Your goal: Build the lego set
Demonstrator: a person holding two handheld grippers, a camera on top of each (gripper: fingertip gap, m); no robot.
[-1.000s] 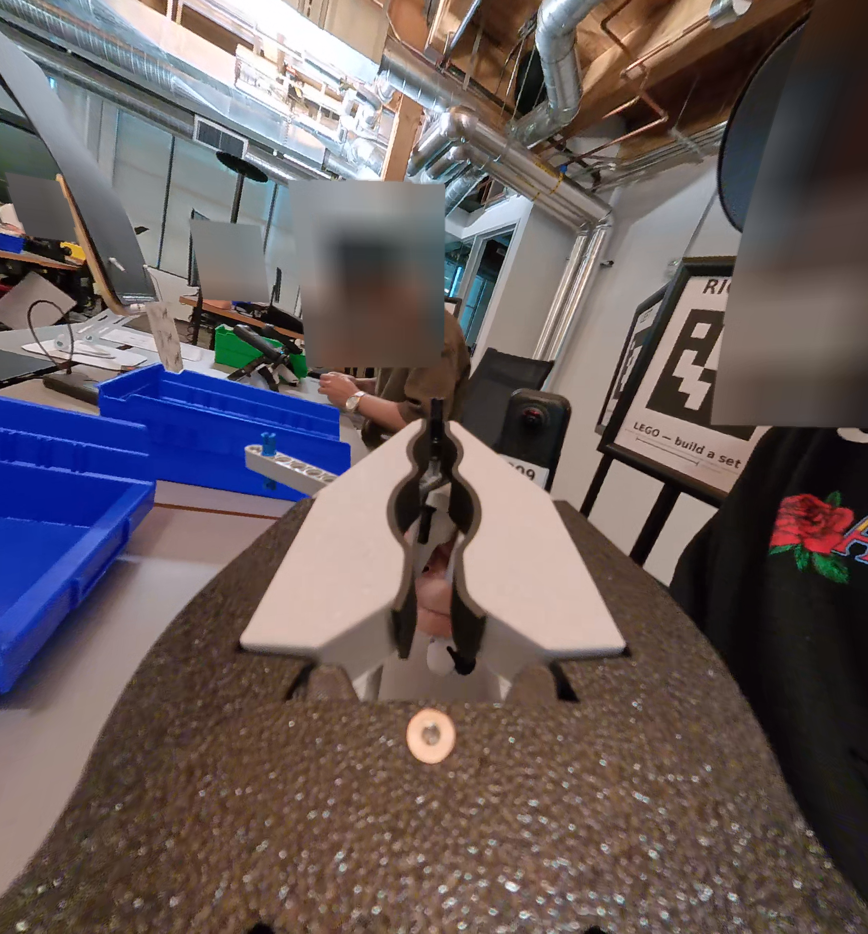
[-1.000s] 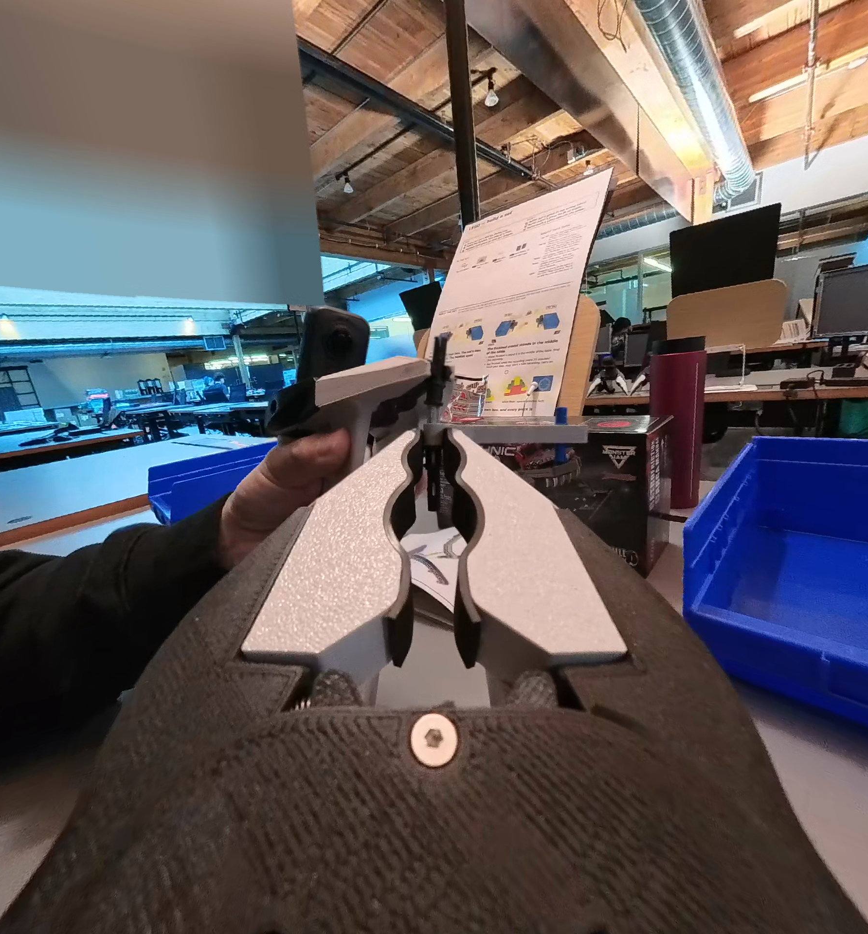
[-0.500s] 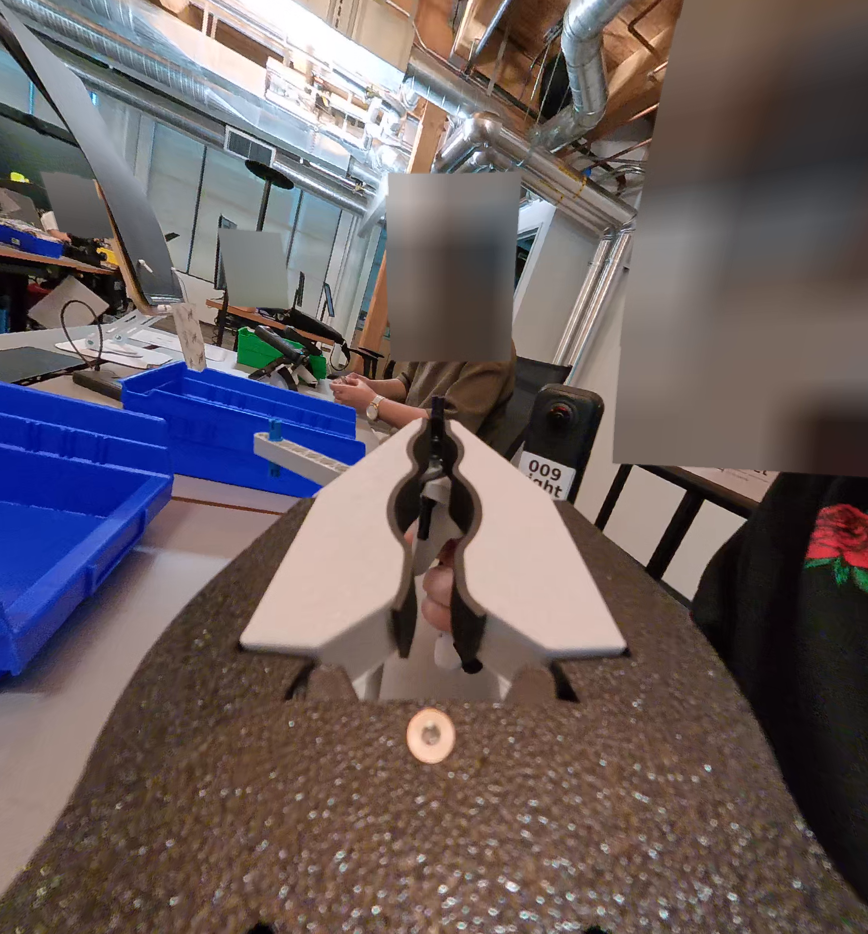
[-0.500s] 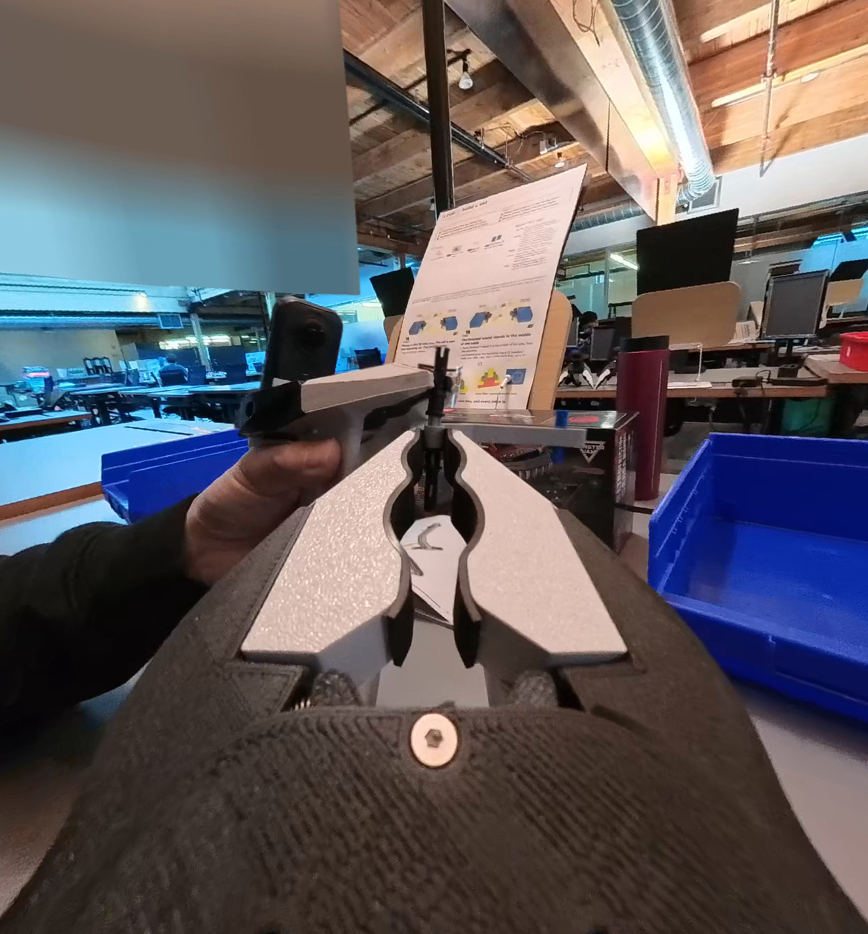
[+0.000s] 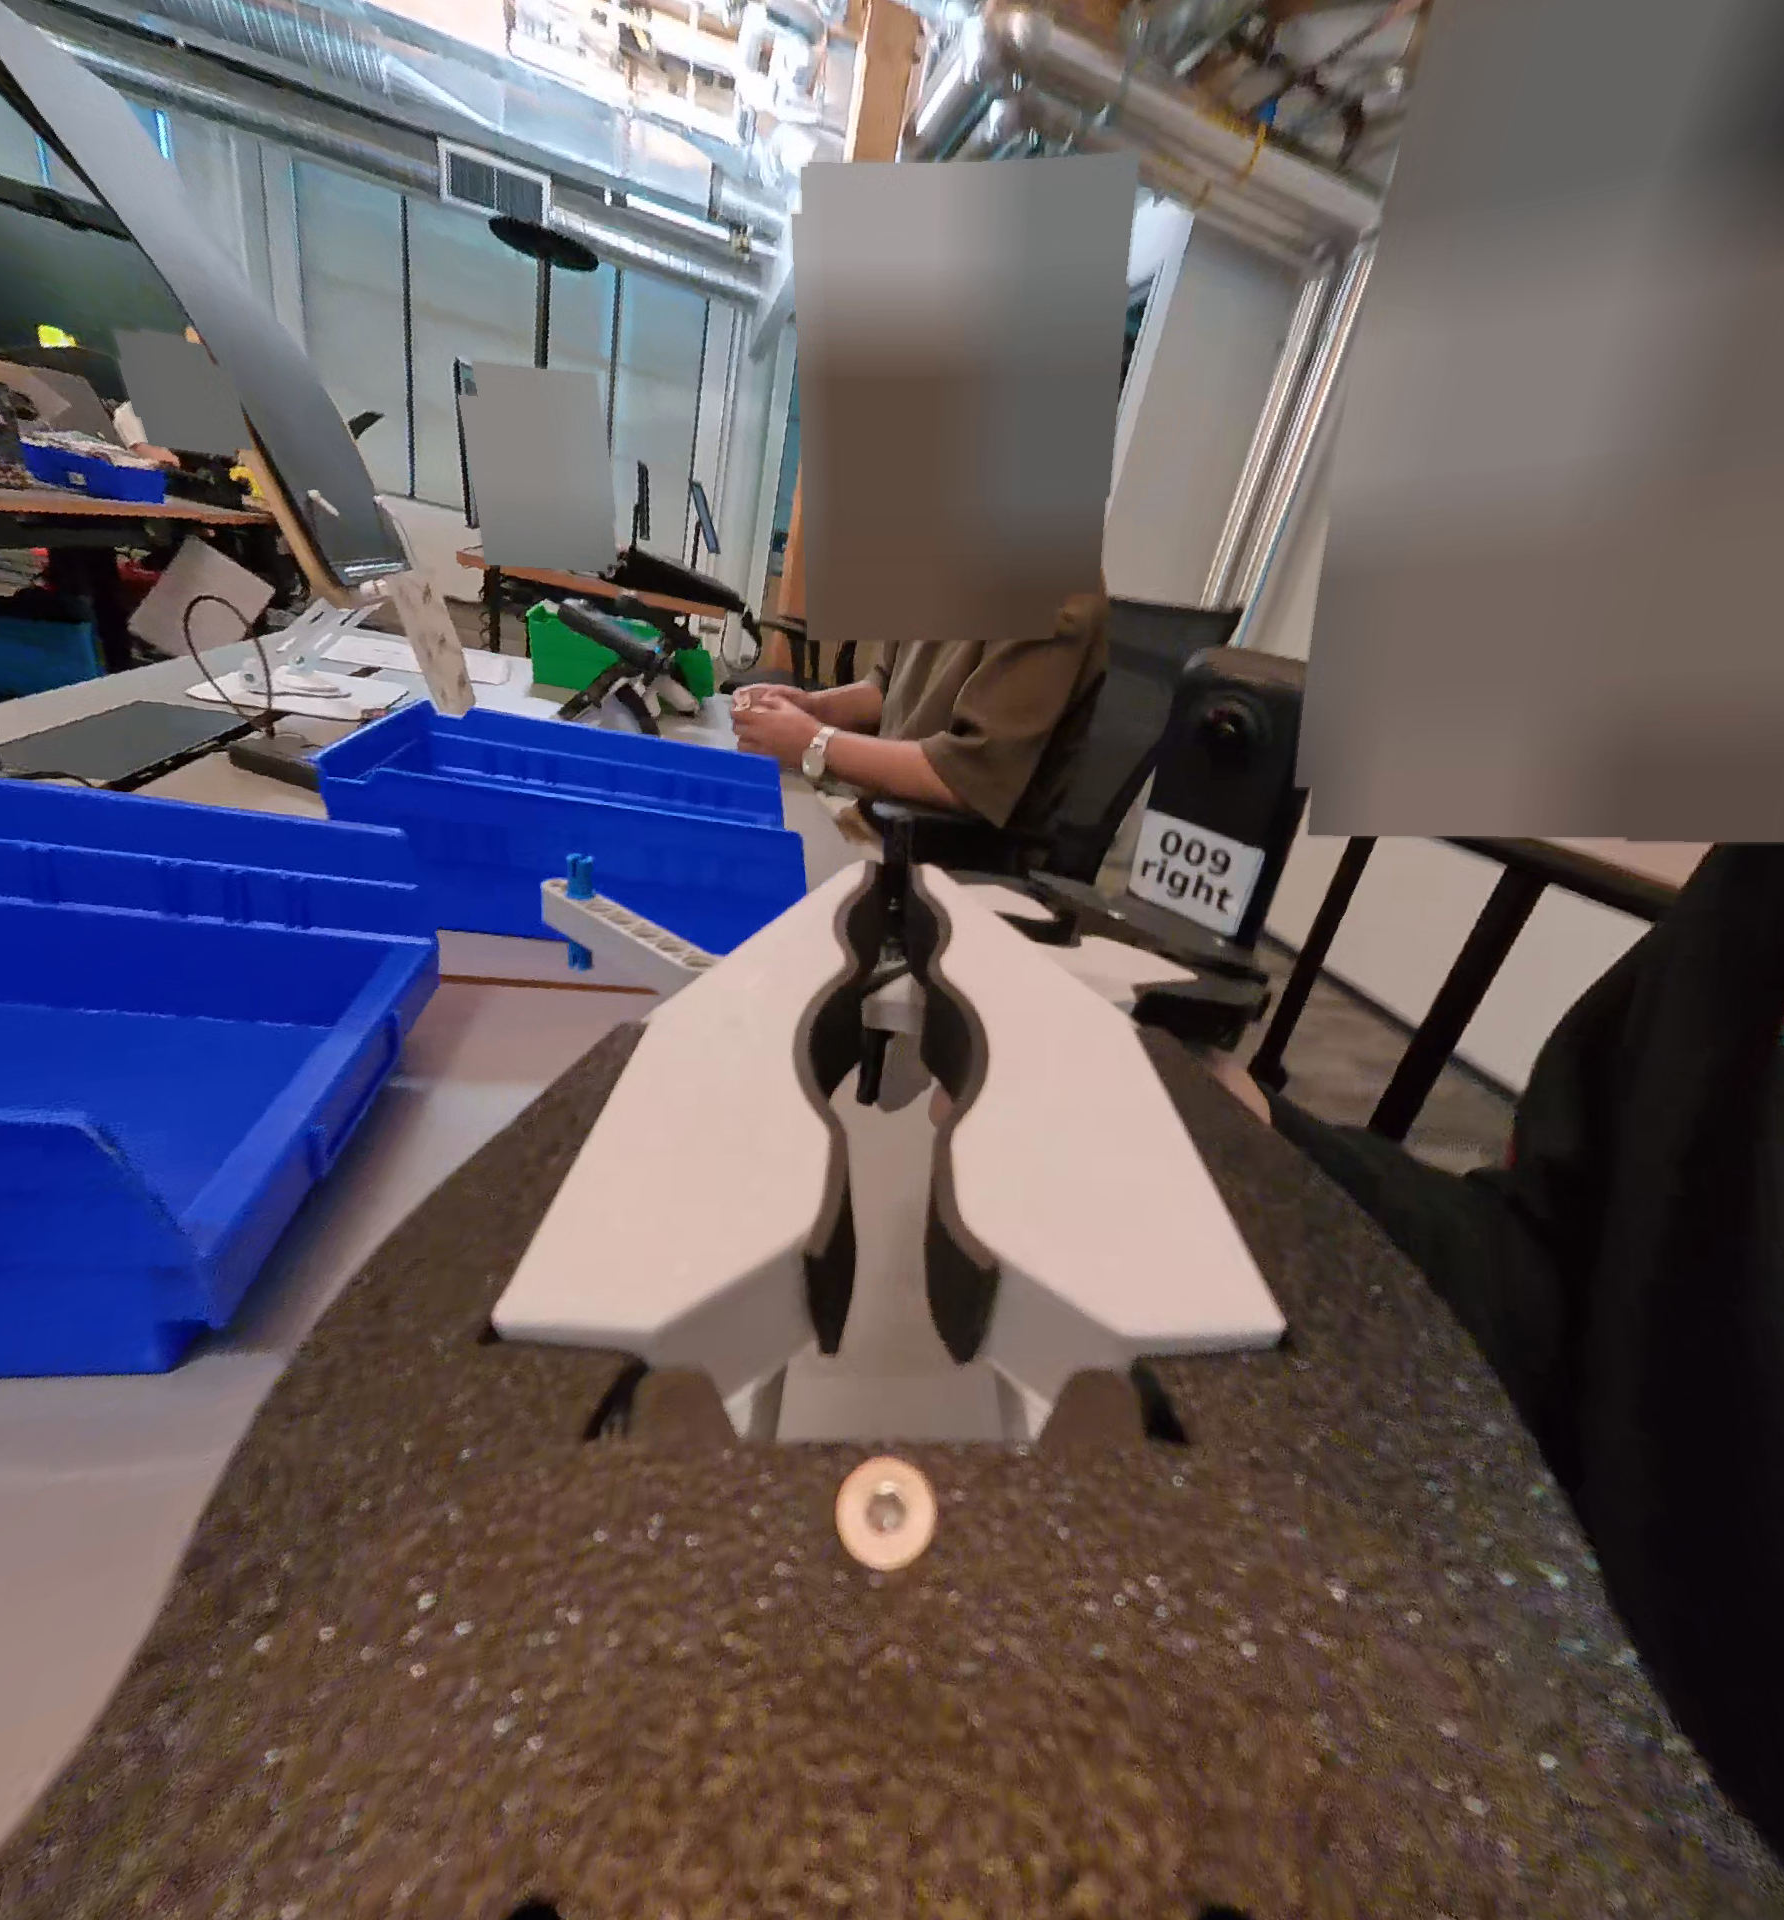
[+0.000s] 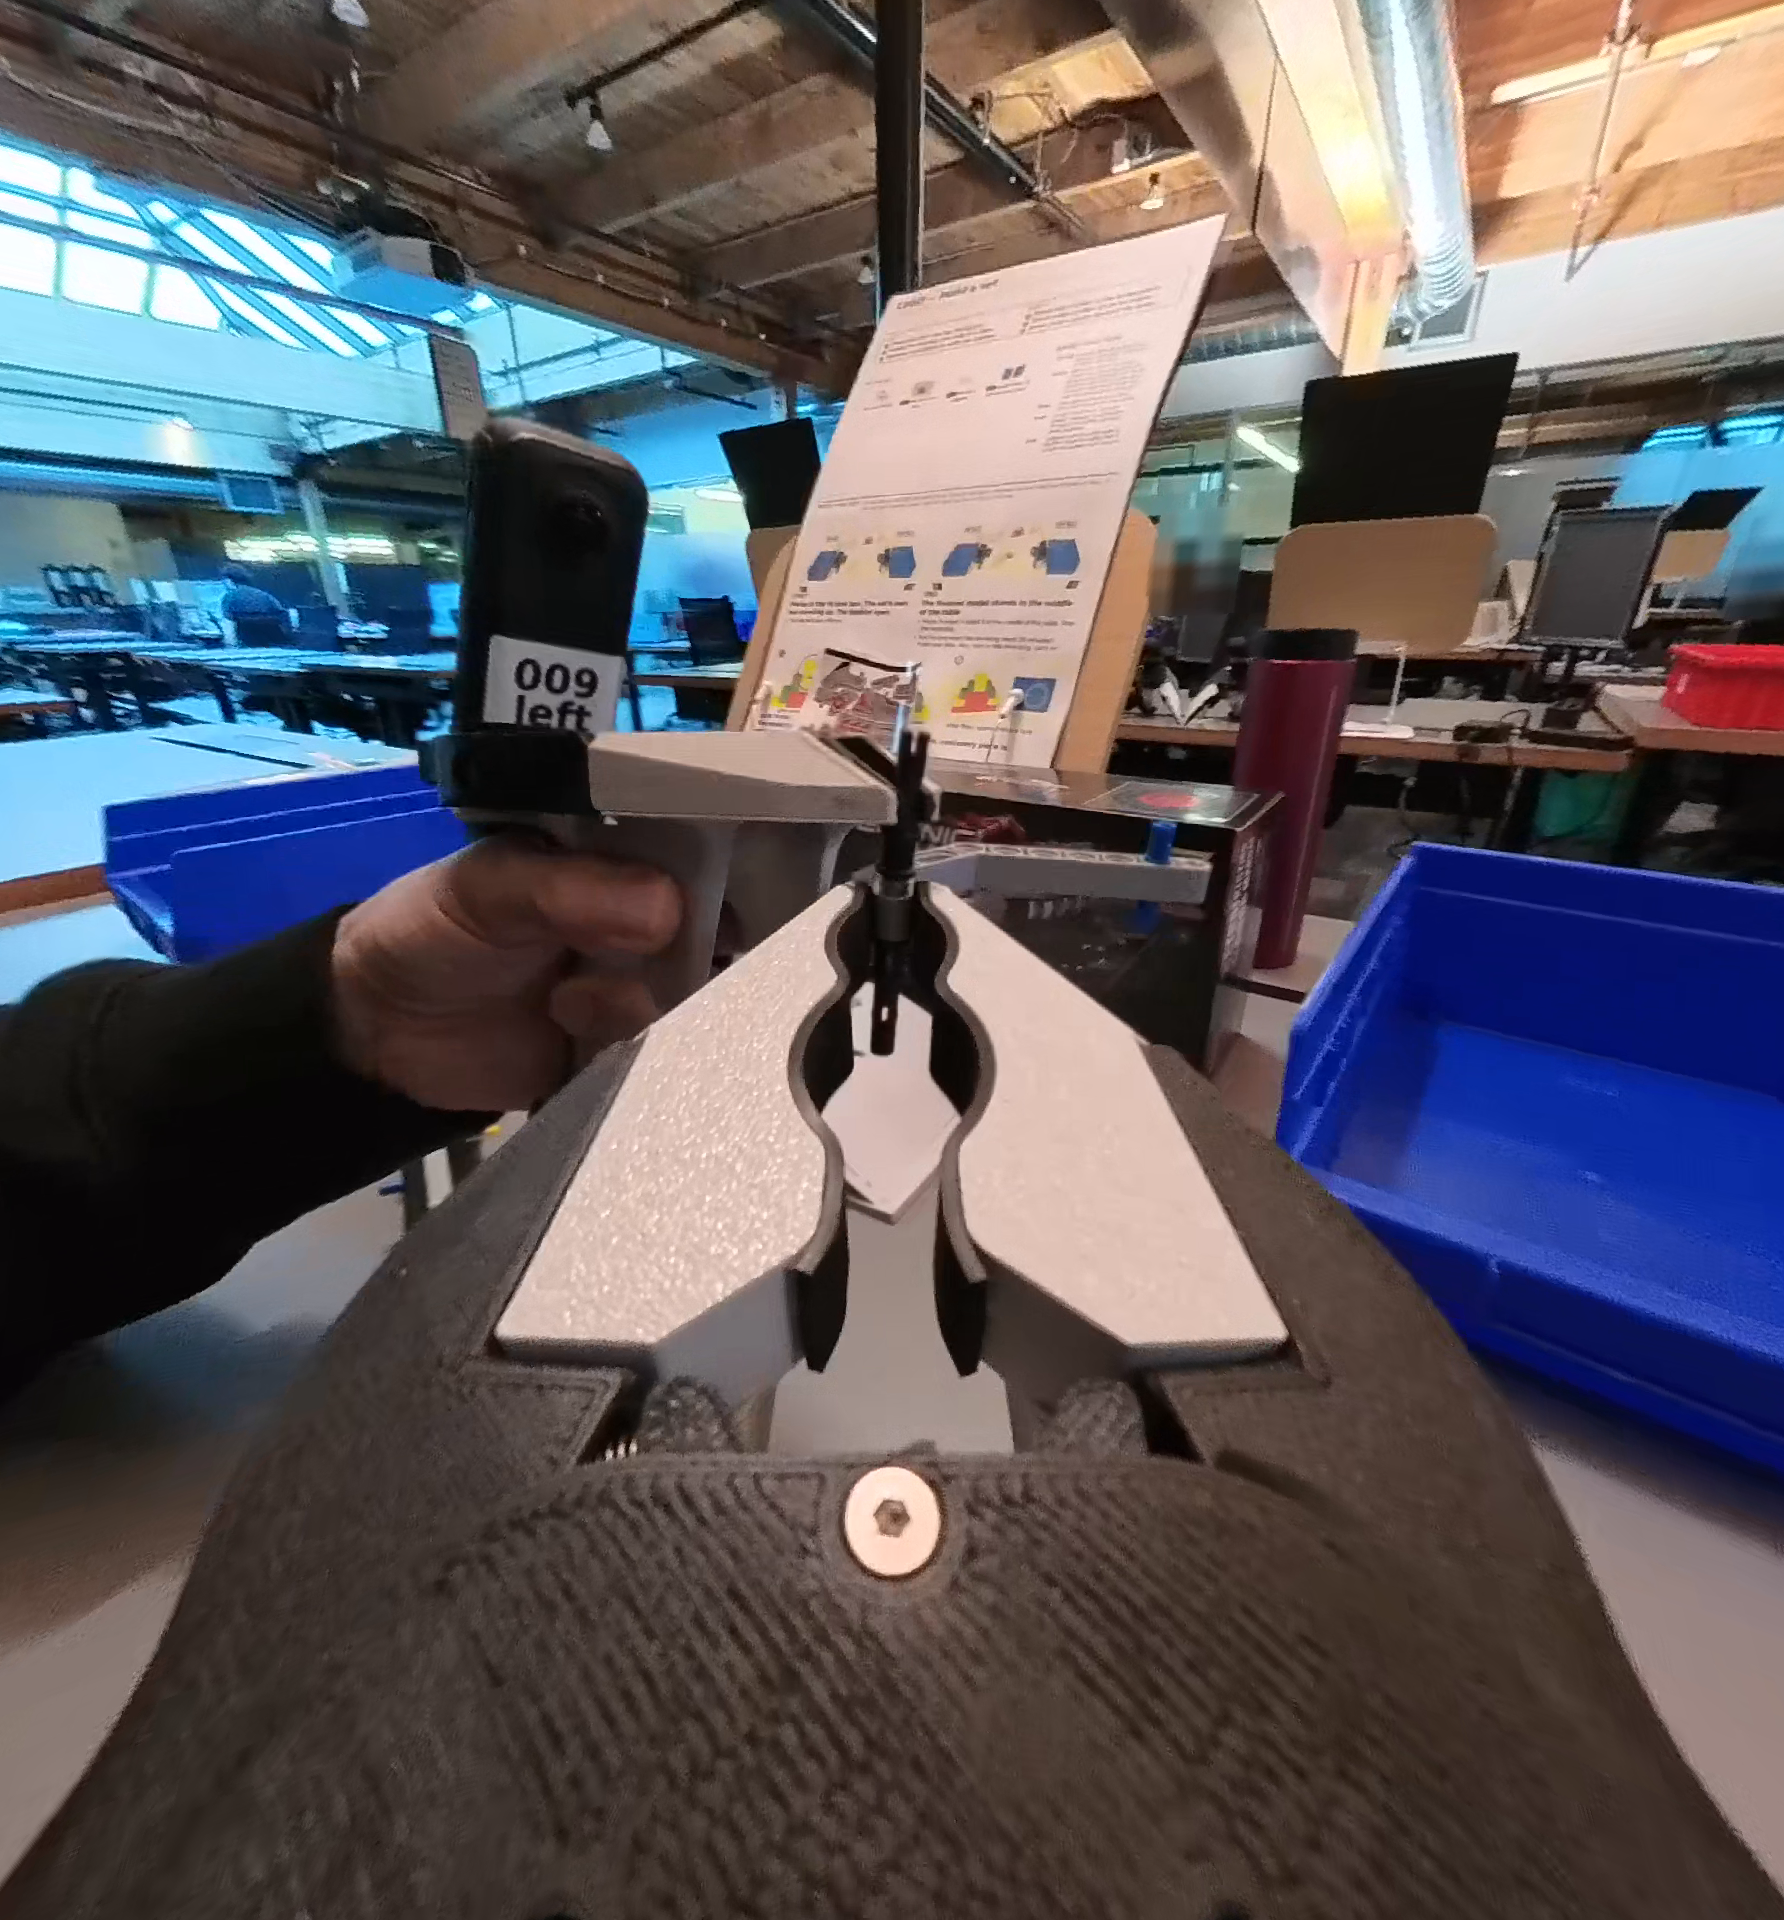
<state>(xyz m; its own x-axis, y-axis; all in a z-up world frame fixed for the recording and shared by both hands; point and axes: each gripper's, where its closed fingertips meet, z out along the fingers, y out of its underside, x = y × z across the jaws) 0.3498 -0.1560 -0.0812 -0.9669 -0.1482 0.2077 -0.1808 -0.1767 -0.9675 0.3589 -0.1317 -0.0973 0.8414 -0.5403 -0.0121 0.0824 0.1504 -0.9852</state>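
Pinching one black axle [image 6: 890, 914] from opposite ends, the left gripper [image 5: 893, 894] and right gripper [image 6: 893, 902] meet above the counter [image 6: 1688, 1621], a grey beam [image 5: 626, 935] on it.

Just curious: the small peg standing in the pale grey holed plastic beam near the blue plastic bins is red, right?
No, the small peg in the pale grey holed plastic beam is blue, not red; the left wrist view shows it.
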